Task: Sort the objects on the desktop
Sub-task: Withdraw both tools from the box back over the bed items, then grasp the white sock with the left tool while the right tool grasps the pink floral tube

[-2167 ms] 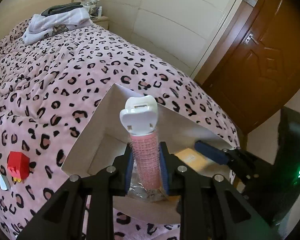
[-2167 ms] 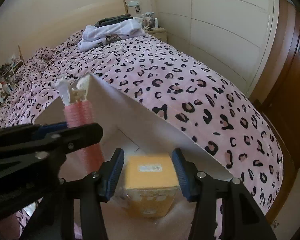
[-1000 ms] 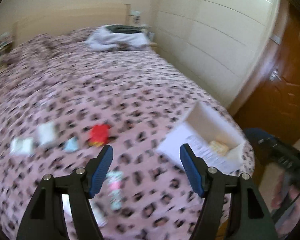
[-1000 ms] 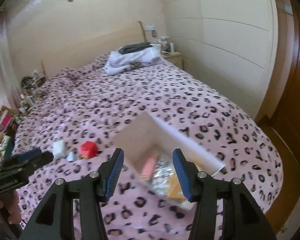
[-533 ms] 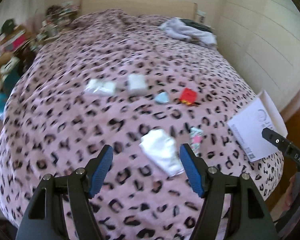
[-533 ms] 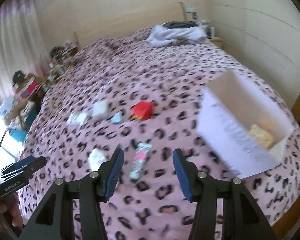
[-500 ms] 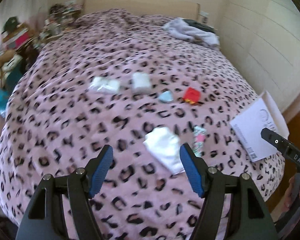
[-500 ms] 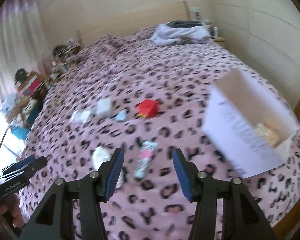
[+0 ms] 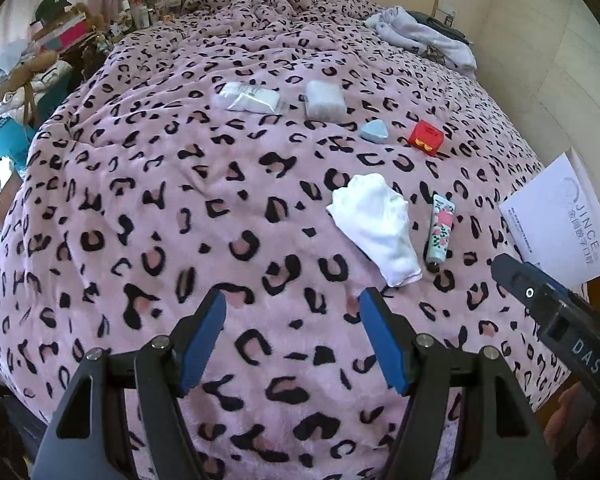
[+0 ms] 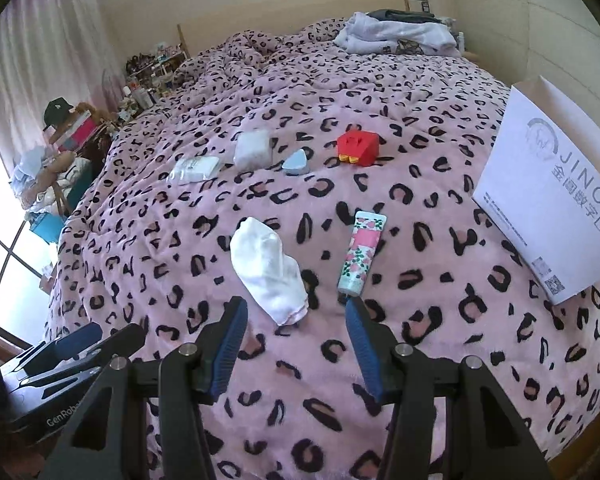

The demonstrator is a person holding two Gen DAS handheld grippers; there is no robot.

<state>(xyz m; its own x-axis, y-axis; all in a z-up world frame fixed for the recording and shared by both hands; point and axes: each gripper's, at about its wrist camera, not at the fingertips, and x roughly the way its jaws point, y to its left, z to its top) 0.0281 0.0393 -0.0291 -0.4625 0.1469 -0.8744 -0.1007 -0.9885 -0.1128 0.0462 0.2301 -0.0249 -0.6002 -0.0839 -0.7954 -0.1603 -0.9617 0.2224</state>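
On the pink leopard-print bed lie a white sock [image 9: 380, 228] [image 10: 270, 270], a floral cream tube [image 9: 440, 232] [image 10: 362, 254], a red block [image 9: 425, 137] [image 10: 358, 148], a light blue triangular piece [image 9: 375, 131] [image 10: 296, 164], a white square pack [image 9: 325, 100] [image 10: 253, 148] and a clear plastic packet [image 9: 248, 97] [image 10: 196, 169]. The white cardboard box [image 9: 560, 220] [image 10: 552, 196] stands at the bed's right edge. My left gripper [image 9: 292, 324] is open and empty, short of the sock. My right gripper [image 10: 296, 320] is open and empty, just before the sock and tube.
Folded clothes [image 10: 396, 32] lie at the bed's far corner. A cluttered shelf and bags [image 9: 40, 64] stand along the left side. The right gripper's body [image 9: 556, 320] shows in the left wrist view; the left gripper [image 10: 76, 344] shows low left in the right wrist view.
Both grippers let go of the pink roller and the yellow pack in the box, pulled back and swung left over the bed. Both now face the loose objects.
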